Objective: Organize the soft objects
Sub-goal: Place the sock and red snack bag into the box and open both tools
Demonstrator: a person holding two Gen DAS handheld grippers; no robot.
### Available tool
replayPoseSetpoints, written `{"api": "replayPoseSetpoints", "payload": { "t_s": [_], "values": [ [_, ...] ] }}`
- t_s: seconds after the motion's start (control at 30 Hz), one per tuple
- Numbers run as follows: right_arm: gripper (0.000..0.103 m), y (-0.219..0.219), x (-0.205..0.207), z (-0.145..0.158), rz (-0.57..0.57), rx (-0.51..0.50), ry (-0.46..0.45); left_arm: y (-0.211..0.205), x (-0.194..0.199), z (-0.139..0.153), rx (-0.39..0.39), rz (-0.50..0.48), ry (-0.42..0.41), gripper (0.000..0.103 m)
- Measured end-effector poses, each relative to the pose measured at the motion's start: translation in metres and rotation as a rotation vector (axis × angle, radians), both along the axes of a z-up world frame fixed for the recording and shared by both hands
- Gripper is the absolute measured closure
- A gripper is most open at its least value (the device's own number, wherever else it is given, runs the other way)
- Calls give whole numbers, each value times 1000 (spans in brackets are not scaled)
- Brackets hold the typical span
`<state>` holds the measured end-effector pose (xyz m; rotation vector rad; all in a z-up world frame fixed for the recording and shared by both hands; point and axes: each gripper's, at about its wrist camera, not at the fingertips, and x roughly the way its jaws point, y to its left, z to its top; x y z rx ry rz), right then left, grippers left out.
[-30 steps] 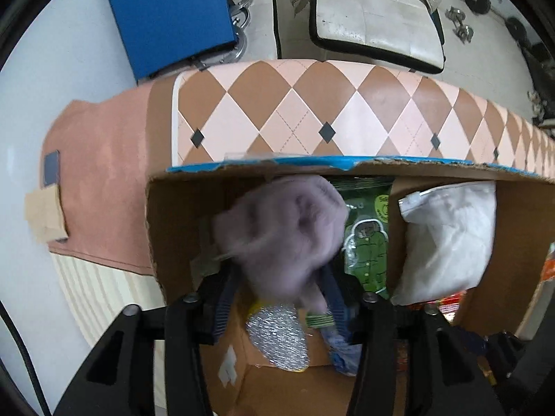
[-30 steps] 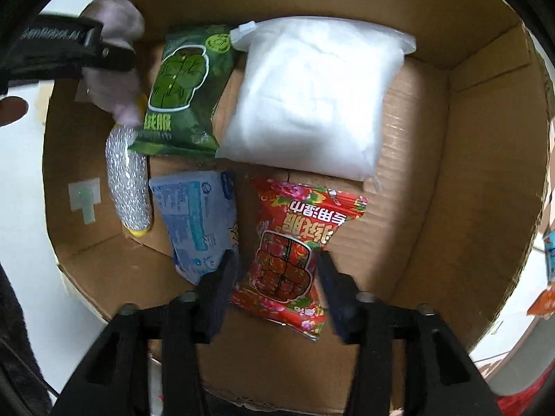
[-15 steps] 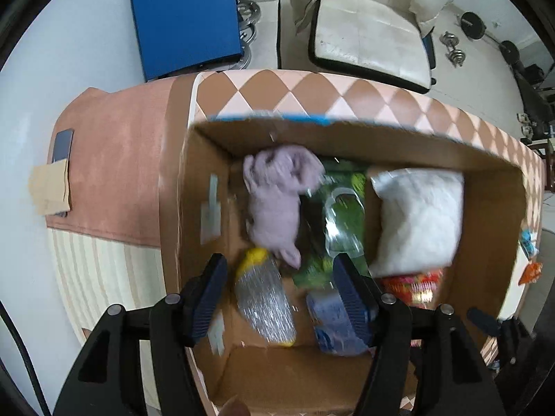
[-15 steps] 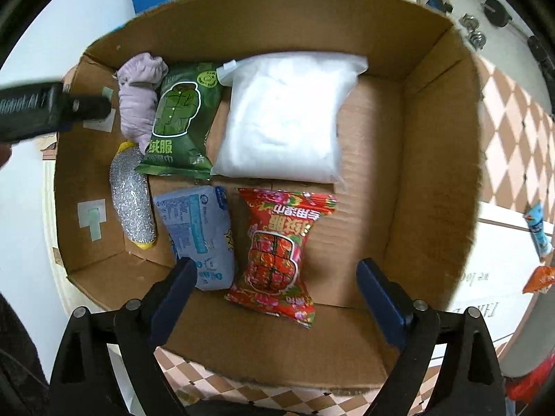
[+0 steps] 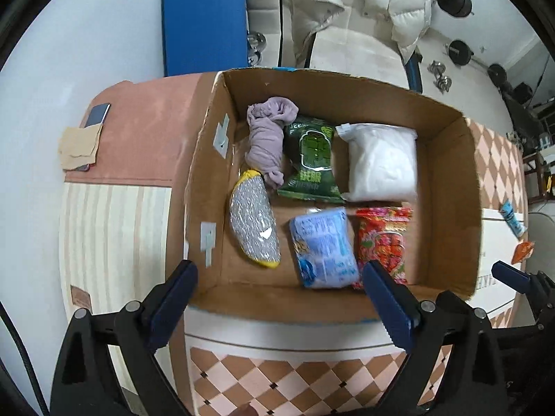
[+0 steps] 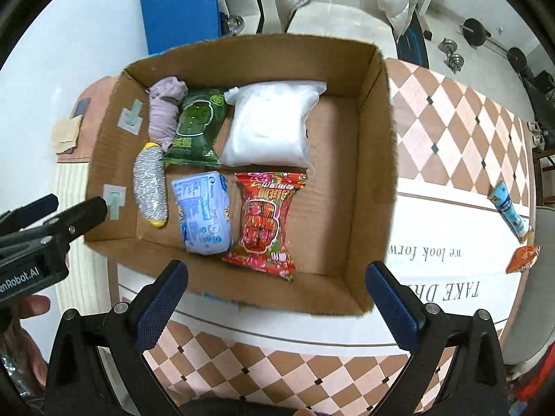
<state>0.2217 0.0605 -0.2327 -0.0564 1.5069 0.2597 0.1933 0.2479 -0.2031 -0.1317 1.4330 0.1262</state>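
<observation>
Left wrist view, left tongs (image 5: 279, 293) wide apart, empty, above cardboard box (image 5: 451, 187), right tongs (image 6: 275, 291) likewise.

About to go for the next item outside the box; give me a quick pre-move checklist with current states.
1. Left gripper jaws open and empty: ok.
2. Right gripper jaws open and empty: ok.
3. Purple cloth bundle released, lying in the cardboard box far left corner beside the green packet: ok.
4. Free floor along the box's right side: ok.
5. Loose orange packet and blue tube on the table, right of the box: ok.
6. Whether those two are soft: cannot tell.
</observation>
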Motion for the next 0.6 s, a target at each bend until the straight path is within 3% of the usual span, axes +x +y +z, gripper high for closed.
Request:
{"api": "replayPoseSetpoints", "payload": {
  "t_s": [0.3,0.6],
  "values": [
    [0,-19,-32,39,-5,18,-107,-27,-32,42,41,-7,-92,5],
    [0,-66,-34,47,-77,114,-89,-82,-22,72,76,-76,-133,5]
  ]
}}
